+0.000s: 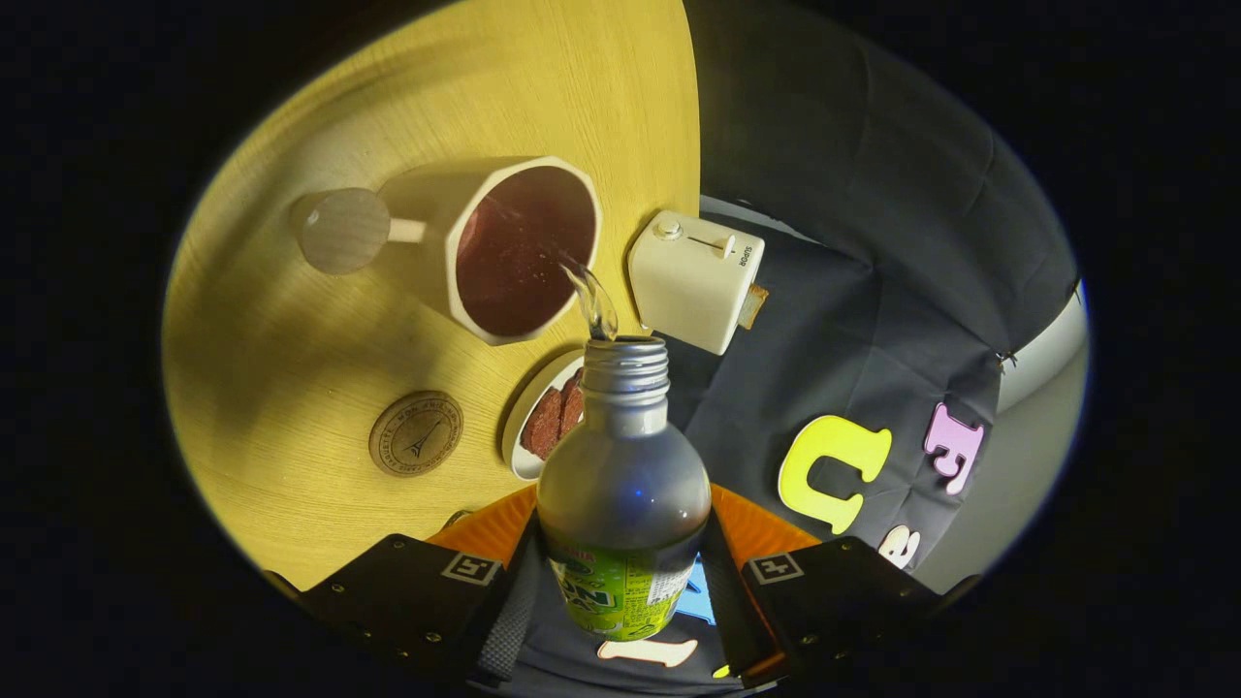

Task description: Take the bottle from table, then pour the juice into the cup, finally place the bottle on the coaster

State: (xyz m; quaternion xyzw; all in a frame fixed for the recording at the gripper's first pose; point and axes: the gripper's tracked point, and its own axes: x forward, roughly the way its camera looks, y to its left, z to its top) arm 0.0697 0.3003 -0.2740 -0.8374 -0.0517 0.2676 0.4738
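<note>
My gripper [620, 591] is shut on a silver bottle [622, 475] with a green label, one finger pressing on each side of its body. The bottle is tipped forward and its open threaded mouth points at a white angular cup [504, 247] on the wooden table [320, 320]. A thin clear stream [589, 296] leaves the mouth and falls into the cup, which holds dark red liquid. A round brown coaster [416, 432] with a printed emblem lies flat on the table, nearer to my fingers than the cup and off to one side of the bottle.
A white toaster [693, 279] with a slice of bread sticking out stands at the table's edge beside the cup. A small white dish [528, 427] with reddish-brown pieces sits just behind the bottle's neck. The cup has a round wooden-ended handle [339, 229].
</note>
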